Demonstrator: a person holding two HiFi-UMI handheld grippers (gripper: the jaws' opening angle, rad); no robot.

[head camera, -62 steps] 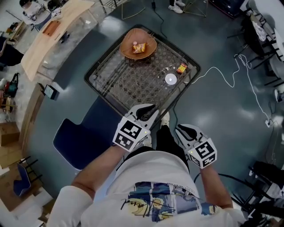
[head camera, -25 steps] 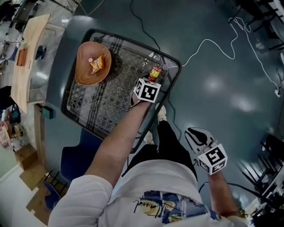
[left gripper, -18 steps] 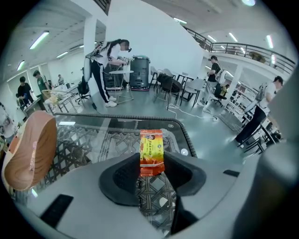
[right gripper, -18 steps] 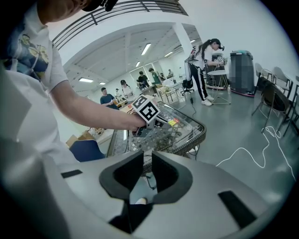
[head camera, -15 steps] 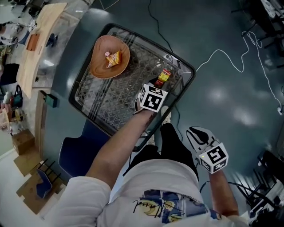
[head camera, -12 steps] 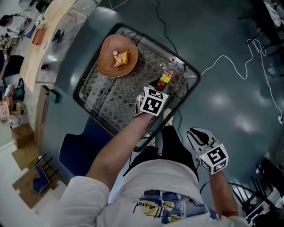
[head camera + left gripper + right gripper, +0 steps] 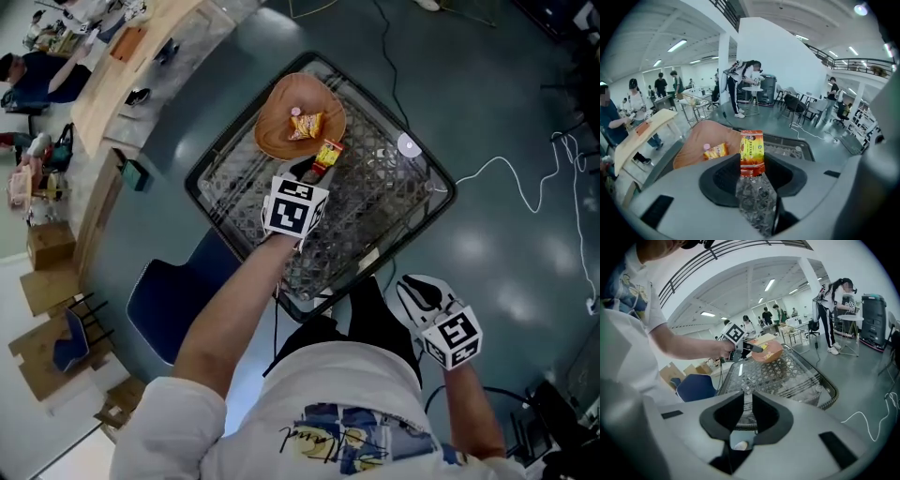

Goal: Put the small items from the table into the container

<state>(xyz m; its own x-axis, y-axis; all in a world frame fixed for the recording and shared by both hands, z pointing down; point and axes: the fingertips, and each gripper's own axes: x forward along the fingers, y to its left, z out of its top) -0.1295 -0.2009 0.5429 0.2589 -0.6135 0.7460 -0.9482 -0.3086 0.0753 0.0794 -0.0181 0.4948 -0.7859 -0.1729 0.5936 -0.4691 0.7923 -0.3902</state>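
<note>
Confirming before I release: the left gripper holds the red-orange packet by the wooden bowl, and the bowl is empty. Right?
Not empty. The left gripper does hold the red-orange packet by the wooden bowl, but the bowl contains a yellow packet and a small pink candy, as the left gripper view shows.

The bowl (image 7: 279, 133) sits on the table's (image 7: 384, 217) far corner, packet (image 7: 327, 155) at its rim, disc (image 7: 409, 145) farther right.
</note>
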